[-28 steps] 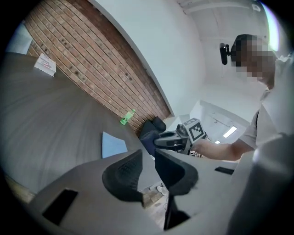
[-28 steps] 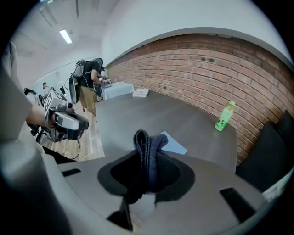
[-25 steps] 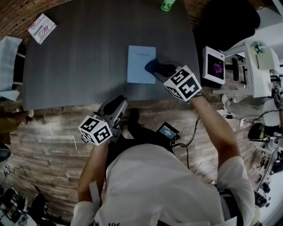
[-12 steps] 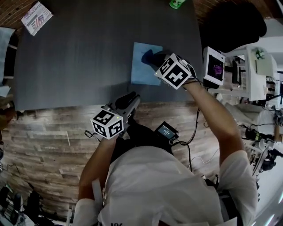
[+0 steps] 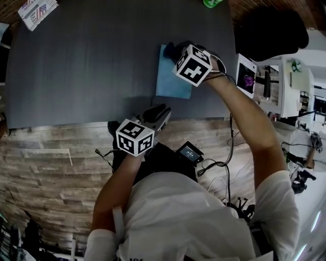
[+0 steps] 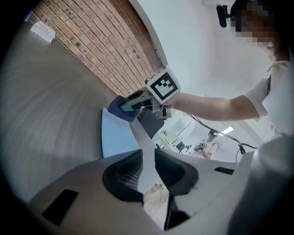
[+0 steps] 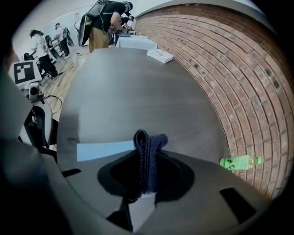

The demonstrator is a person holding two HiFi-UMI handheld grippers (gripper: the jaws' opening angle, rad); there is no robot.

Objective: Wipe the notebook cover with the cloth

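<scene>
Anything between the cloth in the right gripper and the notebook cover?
Nothing visible. The cloth, clamped in the right gripper, is at the far end of the notebook, whose cover is bare. The left gripper sits off it.

**Tally: dark table and surrounds**

- Tables: one, the dark grey table (image 5: pixel 91 61).
- Notebooks: one, a pale blue notebook (image 5: pixel 167 81) towards the table's right near edge.
- Cloths: one, a dark blue cloth (image 7: pixel 147 147).
- Grippers: two, the left gripper (image 6: pixel 148 153) and the right gripper (image 7: pixel 146 165).
- Marker cubes: two, the left cube (image 5: pixel 134 136) and the right cube (image 5: pixel 192 64).
- Bottles: one, a green bottle (image 7: pixel 240 161) at far right by the brick wall.
- Printed packets: one, a packet (image 5: pixel 36 11) at the far left corner.
- Screened devices: two, a floor device (image 5: pixel 189 151) near the person and a side device (image 5: pixel 245 75) right of the table.
- Bystanders (image 7: pixel 103 20): at least three, beyond the table's left end.
</scene>
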